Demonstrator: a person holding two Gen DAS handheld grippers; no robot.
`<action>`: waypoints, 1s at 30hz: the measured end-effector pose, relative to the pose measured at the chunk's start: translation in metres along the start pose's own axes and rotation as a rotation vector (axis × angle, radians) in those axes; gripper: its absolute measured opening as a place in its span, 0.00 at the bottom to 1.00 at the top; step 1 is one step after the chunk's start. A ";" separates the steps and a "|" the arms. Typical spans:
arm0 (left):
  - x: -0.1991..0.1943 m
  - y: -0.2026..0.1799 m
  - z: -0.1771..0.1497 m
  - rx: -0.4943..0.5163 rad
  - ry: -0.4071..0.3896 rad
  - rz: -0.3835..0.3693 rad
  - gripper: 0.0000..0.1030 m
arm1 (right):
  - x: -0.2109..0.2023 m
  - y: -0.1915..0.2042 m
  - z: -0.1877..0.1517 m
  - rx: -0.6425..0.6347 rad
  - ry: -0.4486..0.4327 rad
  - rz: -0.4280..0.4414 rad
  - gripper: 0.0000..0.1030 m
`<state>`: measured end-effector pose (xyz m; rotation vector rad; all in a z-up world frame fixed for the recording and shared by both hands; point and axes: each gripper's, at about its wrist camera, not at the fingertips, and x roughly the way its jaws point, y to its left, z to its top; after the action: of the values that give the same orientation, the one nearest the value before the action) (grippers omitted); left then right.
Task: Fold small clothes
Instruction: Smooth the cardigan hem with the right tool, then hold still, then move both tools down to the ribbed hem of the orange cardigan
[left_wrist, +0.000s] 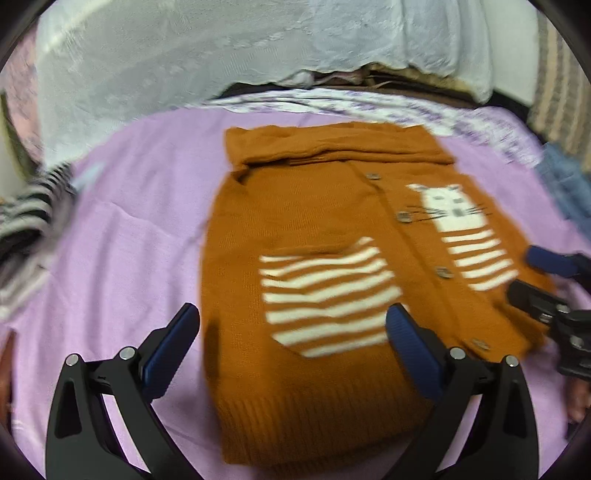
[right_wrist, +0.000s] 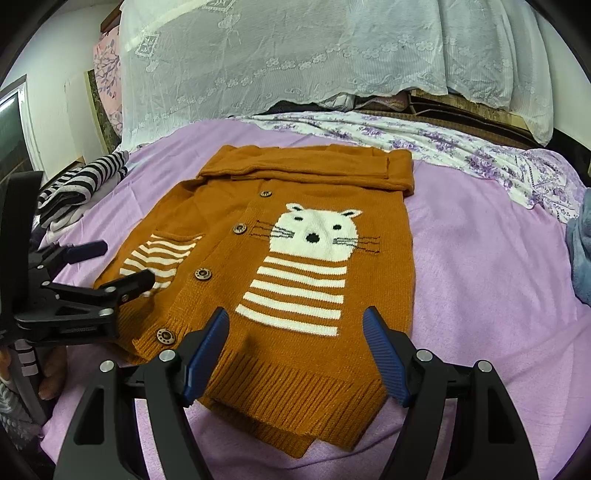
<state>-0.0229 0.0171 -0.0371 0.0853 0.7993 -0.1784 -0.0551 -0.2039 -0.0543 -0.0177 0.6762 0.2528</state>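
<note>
Left wrist: left gripper (left_wrist: 291, 332) jaws apart, empty, above cardigan (left_wrist: 332, 258) flat on purple sheet (left_wrist: 140, 221); lace cover (left_wrist: 184, 55) behind cardigan.
Right wrist: right gripper (right_wrist: 295, 332) spread, empty, over cardigan hem; striped clothes (right_wrist: 81, 184) left of cardigan.

The cardigan (right_wrist: 295, 258) lay flat on the bedspread (right_wrist: 480, 277), sleeves apparently folded across its top; a striped garment (right_wrist: 77, 184) sat left, lace-covered bedding (right_wrist: 295, 55) behind.

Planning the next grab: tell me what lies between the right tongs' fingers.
The orange cardigan's ribbed hem, untouched by the open right tongs; the right wrist view shows it.
</note>
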 end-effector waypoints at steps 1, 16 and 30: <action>-0.003 0.006 -0.001 -0.024 0.008 -0.066 0.96 | -0.006 0.000 0.002 0.004 -0.024 0.008 0.73; 0.028 0.013 0.005 -0.089 0.121 -0.087 0.96 | 0.025 0.032 0.005 -0.112 0.113 0.046 0.73; 0.015 0.052 -0.007 -0.228 0.131 -0.372 0.95 | -0.002 -0.037 0.007 0.136 0.055 0.112 0.77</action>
<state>-0.0074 0.0674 -0.0527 -0.2711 0.9574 -0.4343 -0.0433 -0.2391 -0.0497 0.1437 0.7488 0.3147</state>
